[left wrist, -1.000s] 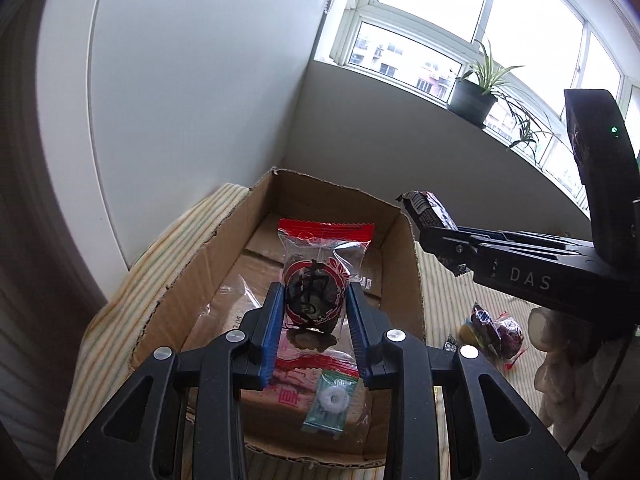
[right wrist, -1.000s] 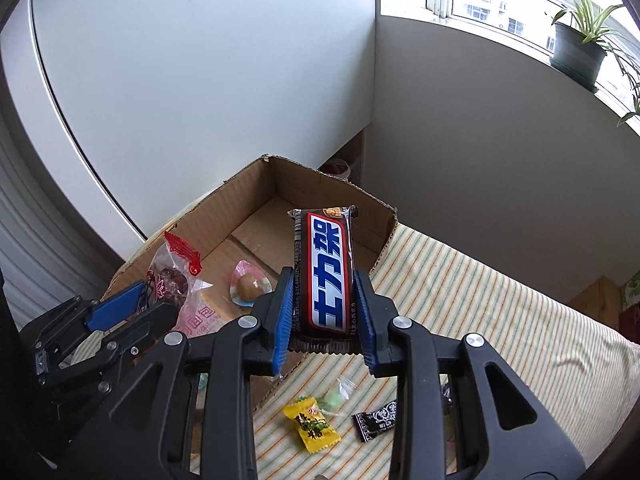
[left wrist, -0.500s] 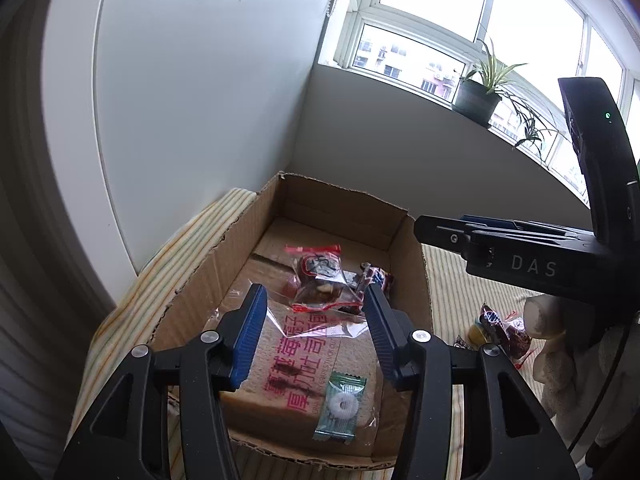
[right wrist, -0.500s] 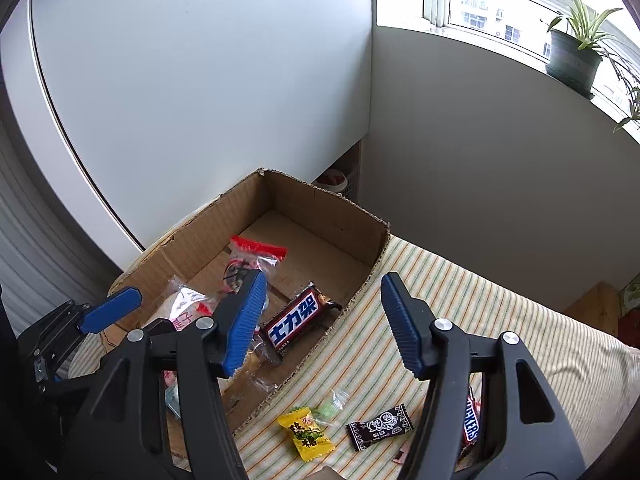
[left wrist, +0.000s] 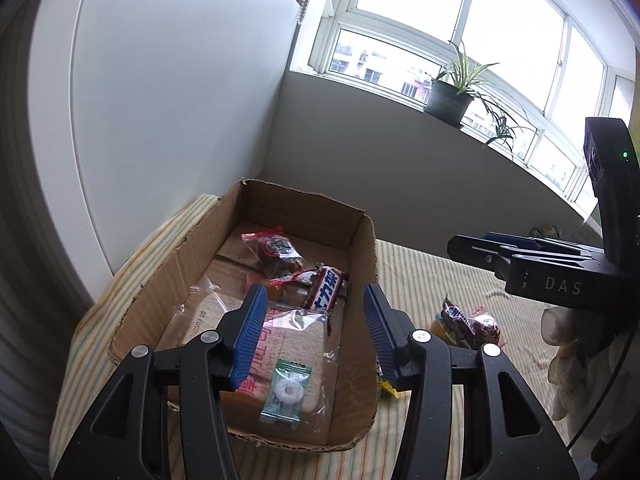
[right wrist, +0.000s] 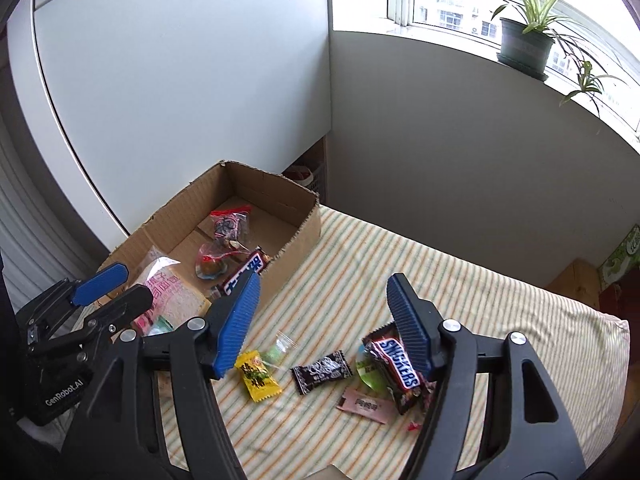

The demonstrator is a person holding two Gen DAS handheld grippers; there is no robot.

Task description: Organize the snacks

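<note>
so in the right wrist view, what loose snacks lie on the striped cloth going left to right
yellow candy → black candy → pink sachet → snickers bar

The left gripper [left wrist: 314, 336] points downward with its blue pads [left wrist: 249, 338] apart and nothing between them. The right gripper [right wrist: 322, 322] also tilts down; its jaws are opening and hold nothing. A pale gloved hand [left wrist: 568, 360] carries it.
</note>
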